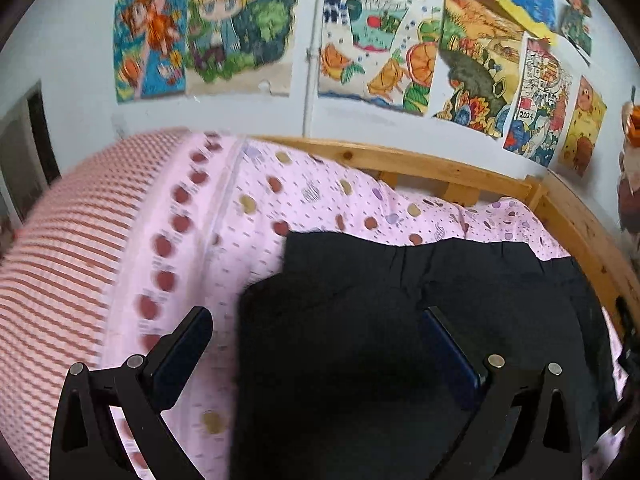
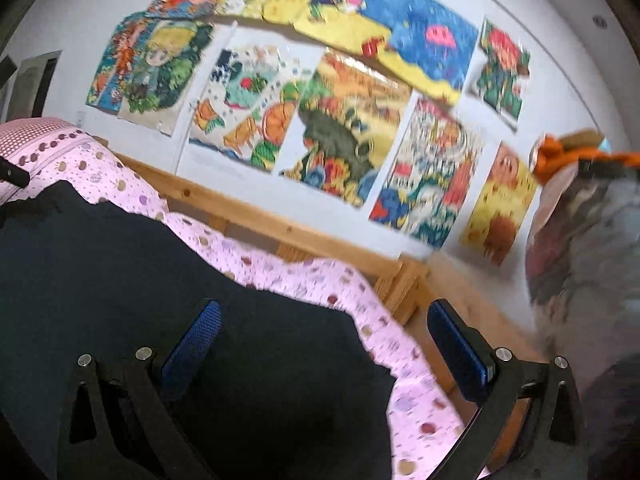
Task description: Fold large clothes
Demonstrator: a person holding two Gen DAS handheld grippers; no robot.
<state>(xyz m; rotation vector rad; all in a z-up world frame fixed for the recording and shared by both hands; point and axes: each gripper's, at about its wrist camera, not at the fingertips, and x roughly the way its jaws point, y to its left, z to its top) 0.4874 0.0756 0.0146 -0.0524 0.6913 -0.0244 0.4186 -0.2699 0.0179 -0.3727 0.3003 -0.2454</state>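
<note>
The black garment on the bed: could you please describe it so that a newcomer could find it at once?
Start from the wooden bed frame below the wall of colourful drawings. On it lies a pink spotted quilt, and the large black garment is spread flat over that quilt, beneath both open grippers. It is the only plain, dark thing among pale, patterned bedding.

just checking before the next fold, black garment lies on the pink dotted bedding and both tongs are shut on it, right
Not quite. The black garment does lie on the pink dotted bedding, but neither pair grips it. The left tongs are open in the left wrist view, and the right tongs are open in the right wrist view, fingers spread wide above the cloth.
</note>
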